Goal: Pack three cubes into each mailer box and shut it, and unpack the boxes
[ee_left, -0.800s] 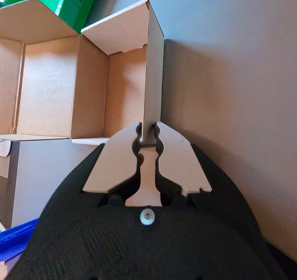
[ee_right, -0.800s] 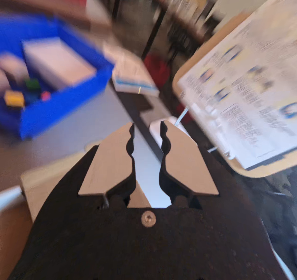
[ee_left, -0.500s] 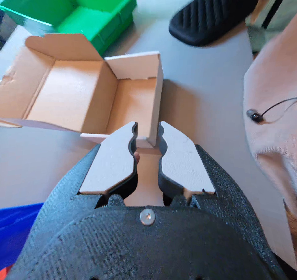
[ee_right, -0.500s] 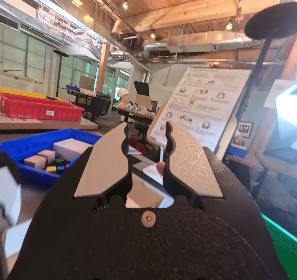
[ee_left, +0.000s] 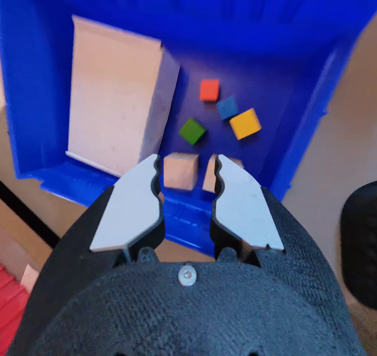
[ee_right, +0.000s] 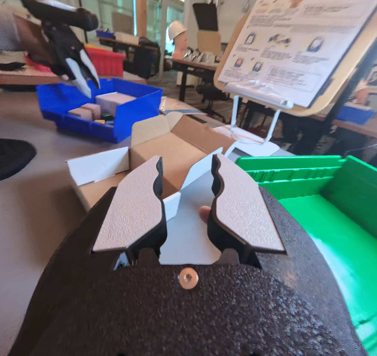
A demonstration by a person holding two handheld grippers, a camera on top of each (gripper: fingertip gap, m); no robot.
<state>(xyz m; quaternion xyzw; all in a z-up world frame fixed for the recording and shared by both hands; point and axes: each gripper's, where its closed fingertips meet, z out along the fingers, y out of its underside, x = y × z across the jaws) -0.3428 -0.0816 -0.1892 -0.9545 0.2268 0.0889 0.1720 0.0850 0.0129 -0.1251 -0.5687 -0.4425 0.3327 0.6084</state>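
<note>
My left gripper (ee_left: pixel 186 158) is open and empty above the near end of a blue bin (ee_left: pixel 318 93). In the bin lie a red cube (ee_left: pixel 209 89), a dark blue cube (ee_left: pixel 227 107), a yellow cube (ee_left: pixel 245 123), a green cube (ee_left: pixel 191 130), two plain wooden cubes (ee_left: pixel 180 171) and a shut white mailer box (ee_left: pixel 112 95). My right gripper (ee_right: pixel 186 158) is open and empty just in front of an open cardboard mailer box (ee_right: pixel 173 148) on the table. The left gripper also shows in the right wrist view (ee_right: pixel 89 84) over the blue bin (ee_right: pixel 134 111).
An empty green bin (ee_right: pixel 326 184) stands right of the open box. A tilted board with printed sheets (ee_right: pixel 295 39) on a white stand is behind it. A red bin (ee_right: pixel 108 62) sits on a far table. A black round thing (ee_right: pixel 12 158) lies at the table's left. Across from one pair of fingers to the other is roughly 45 cm. Measured from the fingertips, the green cube (ee_left: pixel 191 130) is 6 cm or so from the left gripper and 45 cm from the right. Seen from the right wrist view (ee_right: pixel 106 115) as well.
My left gripper let go of the open box's flap, swung over to the blue bin and opened wider. My right gripper tilted down toward the open box and opened wider.
</note>
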